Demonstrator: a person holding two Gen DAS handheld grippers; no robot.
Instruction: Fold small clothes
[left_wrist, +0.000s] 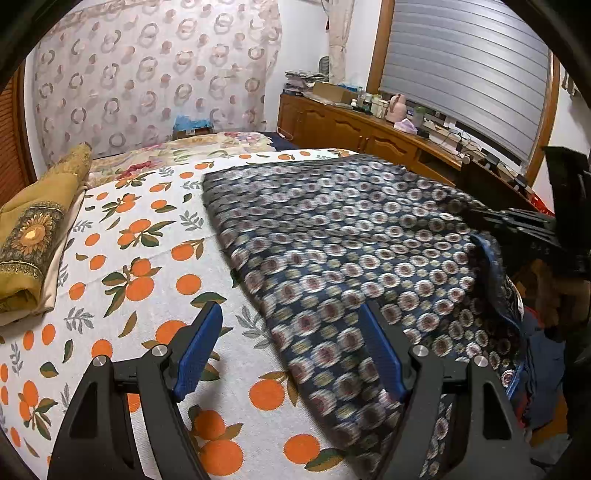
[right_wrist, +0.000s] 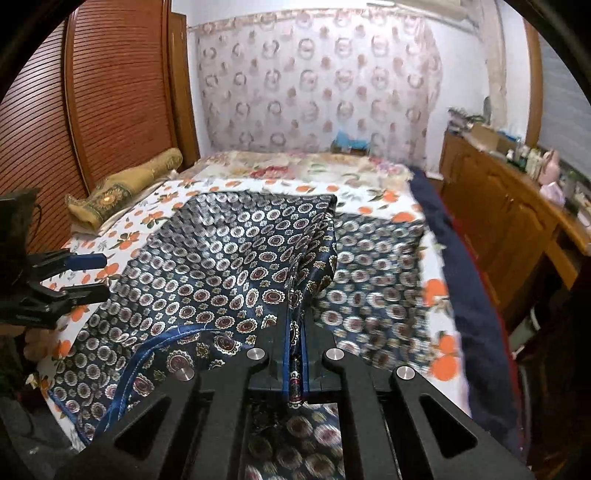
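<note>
A navy scarf with a circle print (left_wrist: 343, 251) lies spread on the bed with the orange-print sheet (left_wrist: 140, 258). My left gripper (left_wrist: 291, 332) is open and empty, just above the scarf's near left edge, its blue pads (left_wrist: 197, 350) apart. My right gripper (right_wrist: 293, 362) is shut on the scarf (right_wrist: 229, 266), pinching a bunched edge and lifting a fold of it over the rest. The right gripper shows at the right in the left wrist view (left_wrist: 517, 225). The left gripper shows at the left in the right wrist view (right_wrist: 85, 277).
A folded mustard-yellow cloth (left_wrist: 33, 236) lies at the bed's left side. A wooden cabinet (left_wrist: 369, 133) with clutter runs along the right. A curtain (left_wrist: 155, 74) hangs behind the bed. A dark blue blanket (right_wrist: 461, 280) lies along the bed's right edge.
</note>
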